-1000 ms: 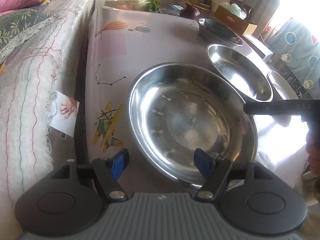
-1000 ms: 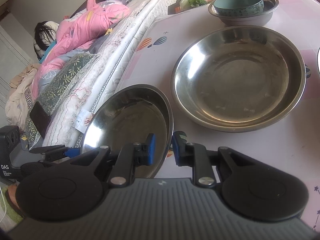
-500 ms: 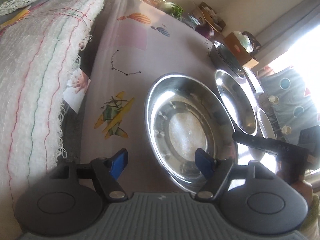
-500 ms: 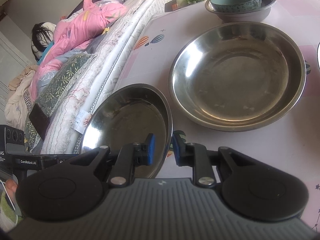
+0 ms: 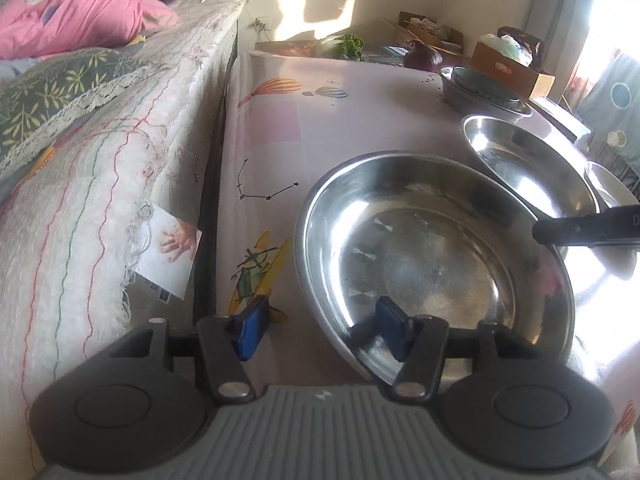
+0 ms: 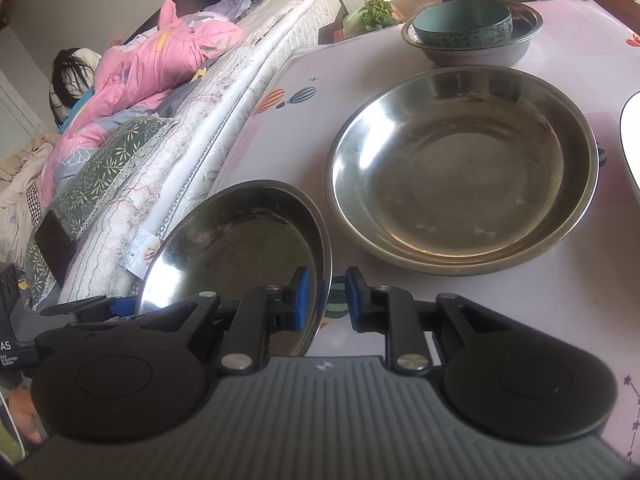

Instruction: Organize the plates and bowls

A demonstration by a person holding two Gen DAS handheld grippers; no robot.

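My left fingers straddle the near rim of the tilted steel plate, one blue pad outside over the worktop, the other inside the dish. They have just been closing, but the pads are not pressing the rim yet. My right fingers are clenched on the same plate's opposite rim, the edge pinched between the two pads, the plate tipped up off the worktop.

From the left view, the right tool's black arm crosses over the plate's far side. From the right view, the left tool peeks out low behind the plate, blue pad showing.

The right view gives the big steel pan whole, flat on the worktop just beyond the plate, nothing in it. Behind that, a grey bowl holds a teal bowl nested inside. A white plate clips the right edge.

The left view only catches the pan as a sliver, the bowls at an angle. It shows a cardboard box past them, and the bed hard against the worktop's left side.
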